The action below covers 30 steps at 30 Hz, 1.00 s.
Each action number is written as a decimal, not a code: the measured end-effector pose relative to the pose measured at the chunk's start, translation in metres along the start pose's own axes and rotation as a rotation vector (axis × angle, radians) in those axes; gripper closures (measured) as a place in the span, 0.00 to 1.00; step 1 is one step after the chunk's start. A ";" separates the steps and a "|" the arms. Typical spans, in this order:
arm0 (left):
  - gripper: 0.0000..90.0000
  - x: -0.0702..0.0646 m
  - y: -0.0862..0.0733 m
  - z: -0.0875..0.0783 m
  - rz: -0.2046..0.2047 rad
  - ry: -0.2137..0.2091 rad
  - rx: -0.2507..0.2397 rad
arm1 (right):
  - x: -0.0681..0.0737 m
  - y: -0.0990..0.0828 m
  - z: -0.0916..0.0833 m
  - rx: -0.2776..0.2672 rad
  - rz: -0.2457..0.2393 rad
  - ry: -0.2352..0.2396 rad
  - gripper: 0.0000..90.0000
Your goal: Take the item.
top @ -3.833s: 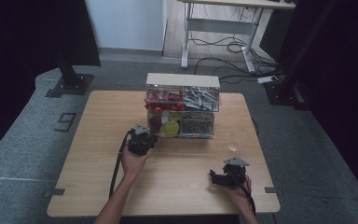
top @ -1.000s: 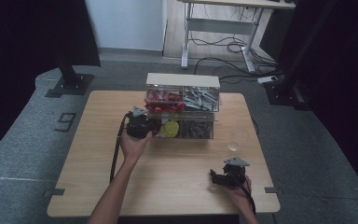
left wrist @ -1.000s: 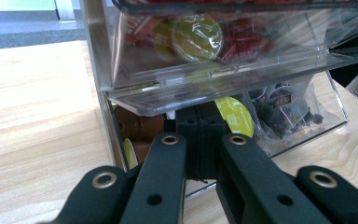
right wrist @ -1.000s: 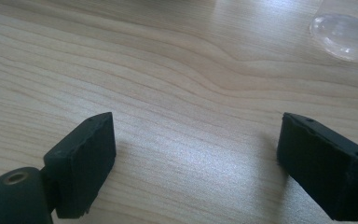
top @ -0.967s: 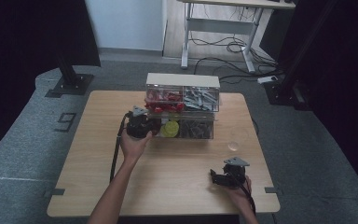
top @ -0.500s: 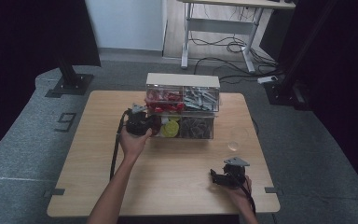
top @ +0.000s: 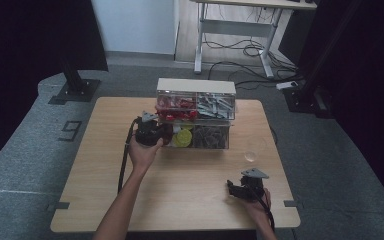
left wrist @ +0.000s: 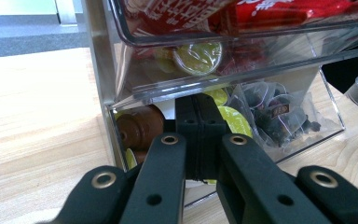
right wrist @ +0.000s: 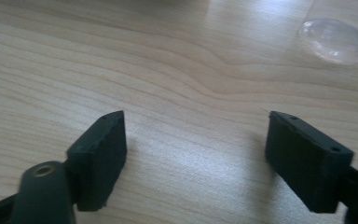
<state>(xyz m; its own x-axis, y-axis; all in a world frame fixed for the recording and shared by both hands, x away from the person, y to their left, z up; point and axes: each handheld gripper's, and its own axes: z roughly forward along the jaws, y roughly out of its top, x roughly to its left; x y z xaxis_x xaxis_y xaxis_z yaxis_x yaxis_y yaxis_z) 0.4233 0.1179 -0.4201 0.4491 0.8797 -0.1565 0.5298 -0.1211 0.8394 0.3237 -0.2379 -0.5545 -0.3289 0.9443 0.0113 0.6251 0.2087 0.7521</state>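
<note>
Left tool pressed shut at the lower drawer of the clear organizer

The left tool (left wrist: 200,140) has its jaws together with nothing between them, its tip at the front lower-left corner of the clear drawer organizer (top: 196,115), right against the lower-left drawer (left wrist: 135,135) that holds brown and yellow-green coffee capsules (left wrist: 140,126); the drawer lies straight ahead of the tip, its front running crosswise to the jaws, and this hand is by far the nearer one. Whether the tip actually touches the drawer front is hard to make out. Well in front and right of the organizer, the right tool (right wrist: 193,158) hovers over bare desk (top: 190,185), jaws apart and just closing a little with nothing between them, a small clear lid (right wrist: 334,39) beyond
</note>
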 end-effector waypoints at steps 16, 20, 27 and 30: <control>1.00 -0.001 -0.001 0.006 0.000 -0.014 -0.001 | -0.001 0.013 -0.024 -0.163 0.027 0.044 0.36; 1.00 0.000 -0.001 0.007 0.003 -0.018 0.001 | 0.003 0.017 -0.028 -0.176 0.030 0.061 0.38; 1.00 0.002 -0.001 0.007 0.008 -0.021 0.005 | 0.008 0.029 -0.028 -0.208 0.030 0.093 0.41; 1.00 0.002 0.000 0.006 0.012 -0.016 0.006 | 0.011 0.036 -0.028 -0.211 0.018 0.102 0.42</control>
<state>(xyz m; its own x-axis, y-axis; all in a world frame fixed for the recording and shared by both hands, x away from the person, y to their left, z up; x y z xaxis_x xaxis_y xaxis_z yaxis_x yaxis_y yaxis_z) 0.4279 0.1168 -0.4235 0.4672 0.8705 -0.1547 0.5286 -0.1348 0.8381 0.3228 -0.2269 -0.5090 -0.3957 0.9145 0.0843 0.4733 0.1244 0.8721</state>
